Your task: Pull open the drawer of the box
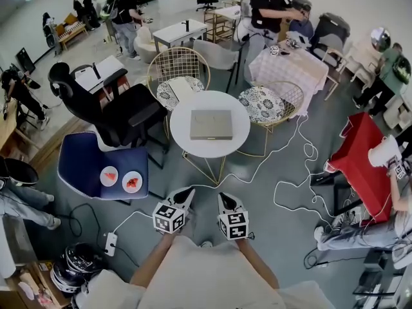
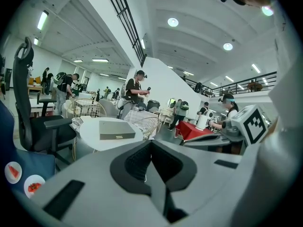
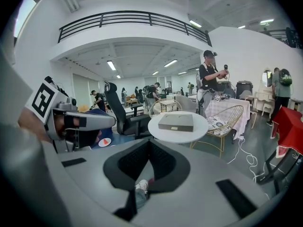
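A flat grey box (image 1: 210,124) lies in the middle of a small round white table (image 1: 187,108); its drawer front with a small handle faces me and looks closed. The same box (image 2: 116,129) shows left of centre in the left gripper view, and the box (image 3: 176,122) sits just above the jaws in the right gripper view. My left gripper (image 1: 188,190) and right gripper (image 1: 222,196) hang side by side, short of the table's near edge, well apart from the box. Both are shut with nothing between the jaws, as the left gripper (image 2: 151,143) and right gripper (image 3: 149,142) views show.
A blue chair (image 1: 80,166) left of the table carries two small plates (image 1: 120,179) of red food. A black office chair (image 1: 122,114) and gold wire chairs (image 1: 273,105) ring the table. White cables (image 1: 293,172) trail over the floor at right. People stand farther back.
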The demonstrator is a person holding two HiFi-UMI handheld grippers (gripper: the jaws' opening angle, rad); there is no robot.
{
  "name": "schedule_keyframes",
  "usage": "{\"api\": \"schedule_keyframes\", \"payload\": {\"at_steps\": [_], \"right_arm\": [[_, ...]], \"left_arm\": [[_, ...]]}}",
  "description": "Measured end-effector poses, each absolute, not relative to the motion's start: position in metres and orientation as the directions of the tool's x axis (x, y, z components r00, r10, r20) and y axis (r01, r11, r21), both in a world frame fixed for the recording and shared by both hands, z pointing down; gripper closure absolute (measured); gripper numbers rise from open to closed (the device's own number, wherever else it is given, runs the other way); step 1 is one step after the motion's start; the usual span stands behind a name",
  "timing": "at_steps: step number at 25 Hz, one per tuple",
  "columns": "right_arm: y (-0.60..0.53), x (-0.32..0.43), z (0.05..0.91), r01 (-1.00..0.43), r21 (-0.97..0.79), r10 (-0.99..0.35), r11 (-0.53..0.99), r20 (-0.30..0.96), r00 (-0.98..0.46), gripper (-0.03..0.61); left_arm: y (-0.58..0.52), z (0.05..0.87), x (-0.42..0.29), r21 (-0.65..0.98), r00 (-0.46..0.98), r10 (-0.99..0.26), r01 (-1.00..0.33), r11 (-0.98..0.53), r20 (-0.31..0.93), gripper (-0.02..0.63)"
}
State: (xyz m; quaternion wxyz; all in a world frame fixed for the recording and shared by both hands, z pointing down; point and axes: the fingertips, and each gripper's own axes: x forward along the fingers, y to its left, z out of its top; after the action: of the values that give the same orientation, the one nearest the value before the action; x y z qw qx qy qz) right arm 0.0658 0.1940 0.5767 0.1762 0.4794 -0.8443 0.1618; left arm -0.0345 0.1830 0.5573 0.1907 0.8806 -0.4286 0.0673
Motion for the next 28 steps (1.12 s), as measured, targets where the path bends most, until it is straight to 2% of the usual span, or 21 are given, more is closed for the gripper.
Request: {"api": "schedule_keyframes", "payload": {"at_steps": [13, 28], "right_arm": [[0.103, 0.035, 0.595, -0.867, -0.103, -0.736, 0.488, 0.484, -0.473, 0.563], [-0.059, -0.018, 0.570, -0.902, -0.079, -0.757, 0.425, 0.515, -0.402, 0.563]], "left_arm": [[0.091, 0.577, -0.063, 0.310, 0.628, -0.722, -0.776, -0.550, 0.290, 0.601], [-0.083, 0.555, -0.114, 0.337, 0.689, -0.664, -0.723, -0.603, 0.291, 0.601]]}}
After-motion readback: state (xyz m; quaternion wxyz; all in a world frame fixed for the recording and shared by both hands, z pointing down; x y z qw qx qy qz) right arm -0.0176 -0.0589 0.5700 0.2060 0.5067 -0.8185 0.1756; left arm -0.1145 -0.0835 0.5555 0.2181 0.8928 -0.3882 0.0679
